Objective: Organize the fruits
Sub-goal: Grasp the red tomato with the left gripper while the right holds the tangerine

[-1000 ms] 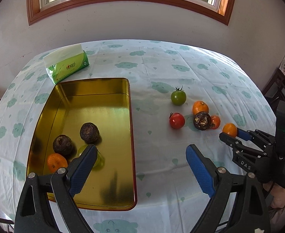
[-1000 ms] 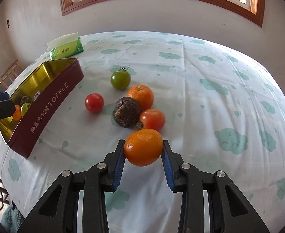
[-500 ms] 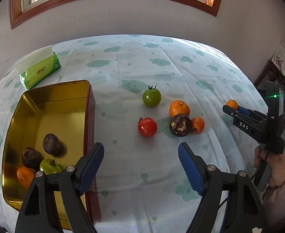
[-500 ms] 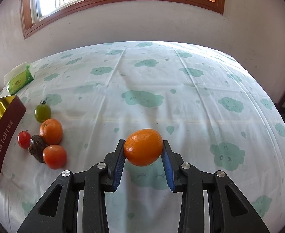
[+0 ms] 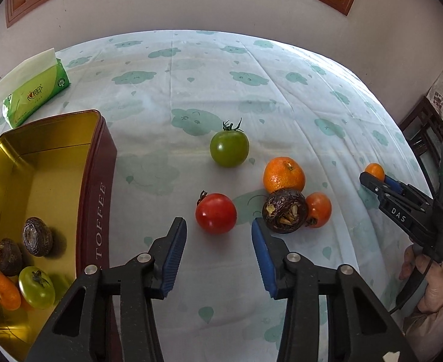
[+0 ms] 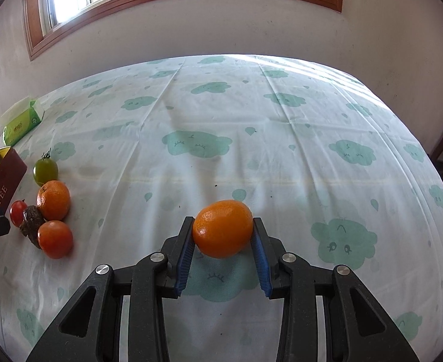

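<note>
The right gripper (image 6: pixel 223 235) was clamped on an orange (image 6: pixel 223 228) held clear of the cloth, evidently for carrying. The left gripper (image 5: pixel 219 242) stood released facing the red tomato (image 5: pixel 216 213), apparently next for the tin (image 5: pixel 95 163), already holding fruit.

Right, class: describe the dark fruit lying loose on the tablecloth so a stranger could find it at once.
Start at the gold tin on the left of the cloud-print tablecloth, then move right to the loose cluster of fruit. The dark fruit sits between the tangerine and a red tomato, the only brown, rough-skinned piece among smooth, bright ones.
</note>
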Tool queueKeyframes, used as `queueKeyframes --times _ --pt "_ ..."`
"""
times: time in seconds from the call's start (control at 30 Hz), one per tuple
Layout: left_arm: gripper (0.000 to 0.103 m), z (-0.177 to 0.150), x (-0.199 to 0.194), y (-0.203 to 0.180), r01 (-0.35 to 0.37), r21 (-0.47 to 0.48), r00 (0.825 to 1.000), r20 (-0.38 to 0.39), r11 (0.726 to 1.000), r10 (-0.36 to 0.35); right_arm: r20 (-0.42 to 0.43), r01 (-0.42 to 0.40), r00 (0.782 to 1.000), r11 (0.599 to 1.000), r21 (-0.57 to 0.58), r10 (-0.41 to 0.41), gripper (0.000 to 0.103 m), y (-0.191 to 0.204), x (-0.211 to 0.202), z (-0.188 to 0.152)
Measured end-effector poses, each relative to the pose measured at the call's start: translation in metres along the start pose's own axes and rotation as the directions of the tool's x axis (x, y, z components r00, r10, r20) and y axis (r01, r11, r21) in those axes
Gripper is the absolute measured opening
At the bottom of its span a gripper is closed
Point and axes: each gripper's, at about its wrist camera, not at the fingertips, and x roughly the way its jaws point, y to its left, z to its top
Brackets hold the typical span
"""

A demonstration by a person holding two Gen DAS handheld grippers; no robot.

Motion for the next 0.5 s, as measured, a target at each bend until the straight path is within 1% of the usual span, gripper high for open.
queueKeyframes --times 0.17,0.27,0.5 --pt "0.035 0.006 0.012 -0.001 0.005 -0.014 1.0 -0.015 1.0 -0.005 -0.002 0.006 1.0 1.0 -0.007 -0.006 0.039 -0.001 0.001 0.0" --pt "0.035 0.009 0.017 -0.003 -0.003 -0.009 1.0 -0.015 1.0 0.003 -0.002 0.006 1.0 1.0 -0.006 -0.006 0.039 0.0 0.001 0.0" --pt "0.029 0.009 0.027 -0.002 -0.012 -0.003 0.999 -0.03 1.0 0.012 -0.002 0.008 1.0 1.0 -0.008 -0.008 0.039 0.001 0.0 0.0"
